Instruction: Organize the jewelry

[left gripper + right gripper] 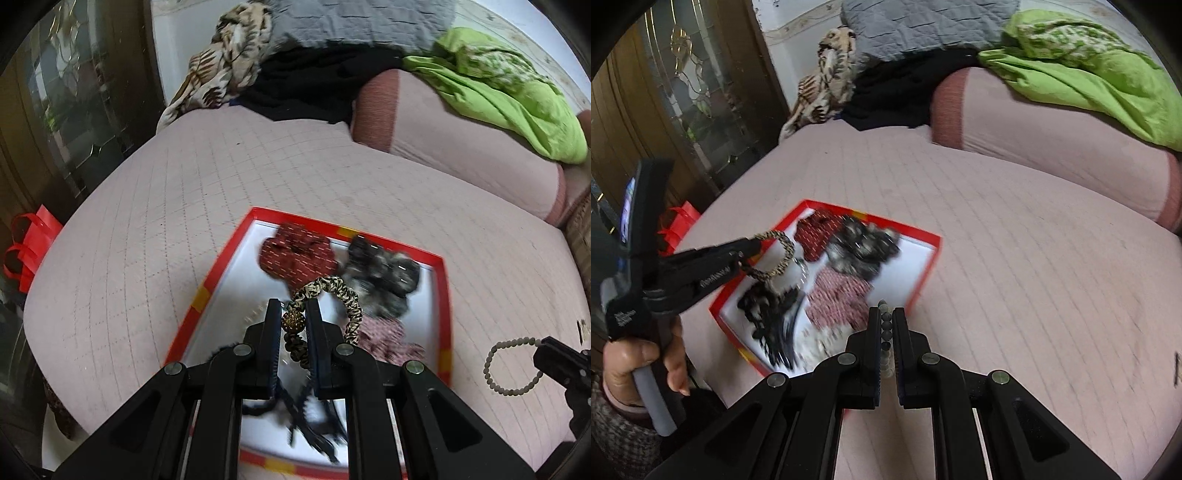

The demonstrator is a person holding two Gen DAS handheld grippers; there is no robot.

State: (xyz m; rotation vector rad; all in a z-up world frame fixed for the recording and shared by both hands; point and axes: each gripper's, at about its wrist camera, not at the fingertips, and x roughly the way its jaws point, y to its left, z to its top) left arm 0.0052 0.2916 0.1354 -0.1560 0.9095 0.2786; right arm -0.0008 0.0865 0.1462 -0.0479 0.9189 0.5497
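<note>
Two tools, each clamped on one piece: left tool [293, 314] on leopard-print scrunchie [332, 295], right tool [886, 321] on bead bracelet [885, 332].

The left tool [293, 314] grips a leopard-print band [332, 291] above the red-rimmed tray [218, 266].
</note>
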